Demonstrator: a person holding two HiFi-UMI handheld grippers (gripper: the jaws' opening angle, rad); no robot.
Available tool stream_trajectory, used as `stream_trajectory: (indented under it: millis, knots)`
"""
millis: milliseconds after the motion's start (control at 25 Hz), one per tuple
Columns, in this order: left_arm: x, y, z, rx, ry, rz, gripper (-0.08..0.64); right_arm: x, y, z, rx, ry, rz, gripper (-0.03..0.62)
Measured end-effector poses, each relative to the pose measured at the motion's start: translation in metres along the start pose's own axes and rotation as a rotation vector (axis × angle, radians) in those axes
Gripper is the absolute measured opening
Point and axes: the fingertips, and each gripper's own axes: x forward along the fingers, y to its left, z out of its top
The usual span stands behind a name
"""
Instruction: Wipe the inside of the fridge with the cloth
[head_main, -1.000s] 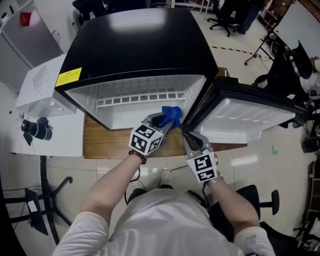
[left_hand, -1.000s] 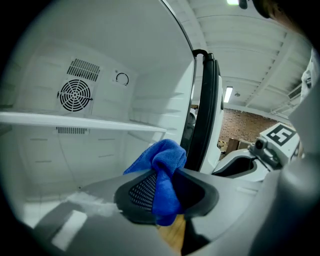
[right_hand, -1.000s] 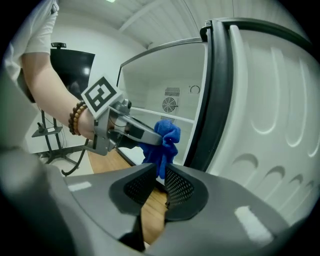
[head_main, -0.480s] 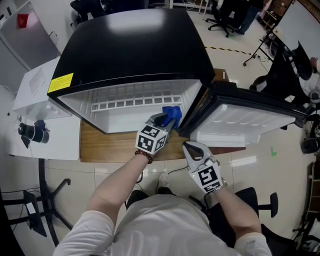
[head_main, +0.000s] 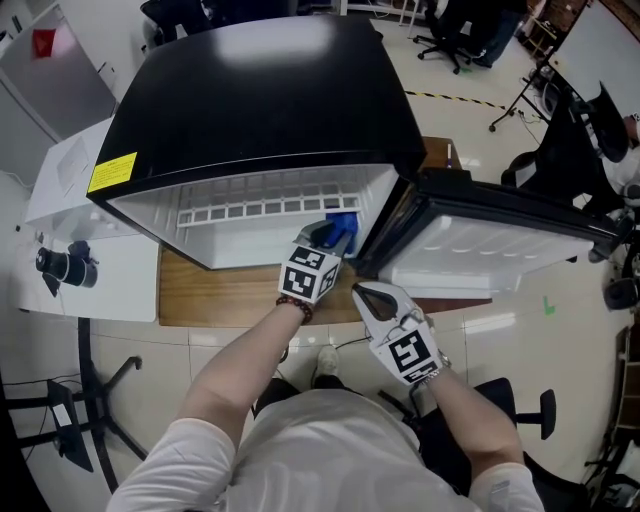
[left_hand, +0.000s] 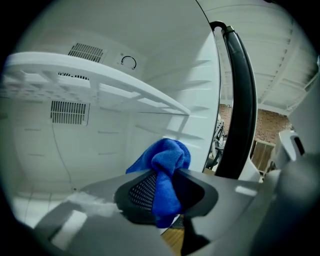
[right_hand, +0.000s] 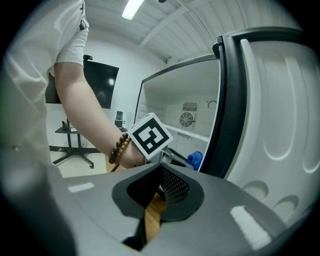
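Glossy black fridge (head_main: 270, 90) top, smooth white plastic inside; fuzzy cloth (left_hand: 165, 156); matt wood board (head_main: 225, 296).

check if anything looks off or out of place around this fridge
Nothing stands out. The fridge stands with its door swung open, its white shelf in place and no spill visible inside. The blue cloth is bunched in the left hand-held gripper at the opening; the right hand-held gripper is shut, empty, outside.
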Motion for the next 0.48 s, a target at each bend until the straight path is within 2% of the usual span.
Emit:
stream_trajectory:
  millis: [320, 480]
  knots:
    - [0.013, 0.017, 0.002, 0.034, 0.009, 0.061, 0.094, 0.011, -0.005, 0.003, -0.005, 0.017, 0.11, 0.003]
    - [0.017, 0.021, 0.003, 0.039, 0.011, 0.072, 0.094, 0.011, -0.013, 0.017, -0.027, -0.001, 0.119, 0.003]
